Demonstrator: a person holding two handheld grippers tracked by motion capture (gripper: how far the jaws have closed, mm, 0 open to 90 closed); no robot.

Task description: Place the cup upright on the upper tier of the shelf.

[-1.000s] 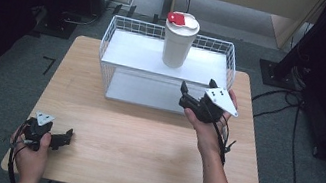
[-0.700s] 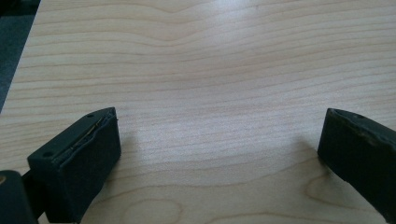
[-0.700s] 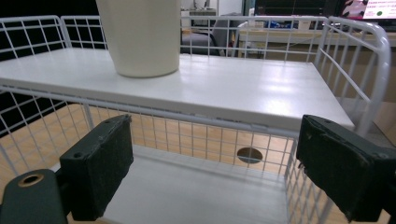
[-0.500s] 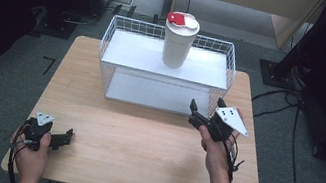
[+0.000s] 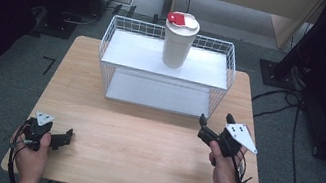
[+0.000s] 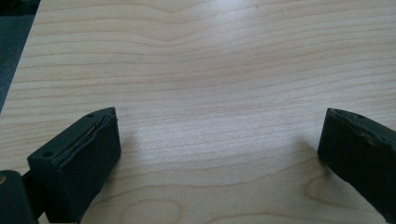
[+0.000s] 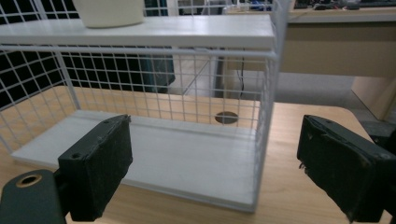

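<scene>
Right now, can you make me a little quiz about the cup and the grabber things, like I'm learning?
1. Where does the white cup with the red-patched lid stand: A) on the wooden table, B) on the top shelf of the white wire rack, C) on the rack's bottom shelf?
2. True or false: the right gripper is holding the cup.
3. Fill in the gap: the jaws of the left gripper are ____, with bare wood between them.

Key:
1. B. The cup stands upright on the top shelf.
2. False. Its jaws are open and empty, in front of the rack.
3. Open.
</scene>
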